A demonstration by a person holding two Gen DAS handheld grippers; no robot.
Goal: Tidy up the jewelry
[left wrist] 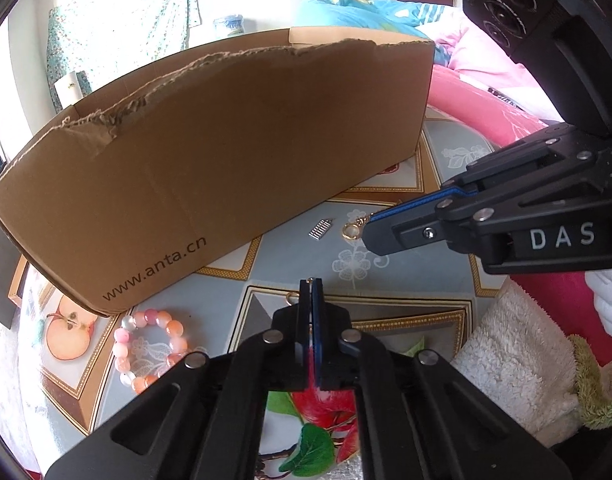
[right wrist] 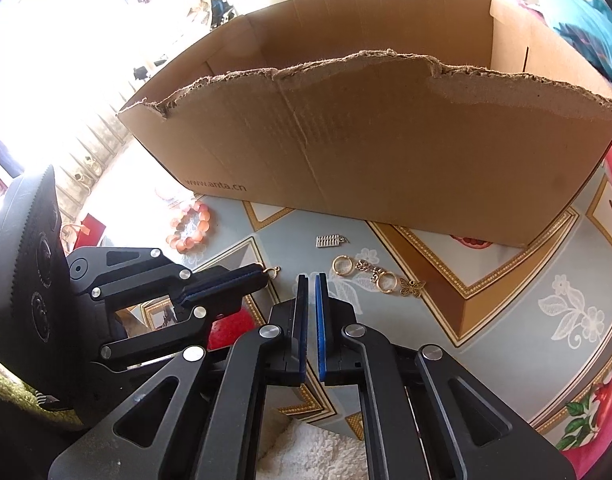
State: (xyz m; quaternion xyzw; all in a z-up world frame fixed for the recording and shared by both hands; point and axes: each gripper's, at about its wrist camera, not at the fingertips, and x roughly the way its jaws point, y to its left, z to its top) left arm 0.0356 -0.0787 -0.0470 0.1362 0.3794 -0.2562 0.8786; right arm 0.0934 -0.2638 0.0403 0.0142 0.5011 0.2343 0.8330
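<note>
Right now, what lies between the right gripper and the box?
In the right wrist view, between the right gripper and the box lie a silver charm and gold rings on the tablecloth.

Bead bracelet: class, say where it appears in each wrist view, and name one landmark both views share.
Left wrist: bead bracelet lower left, near the box's corner.
Right wrist: bracelet left of centre, below the box's printed web address.
Shared landmark: the cardboard box.
</note>
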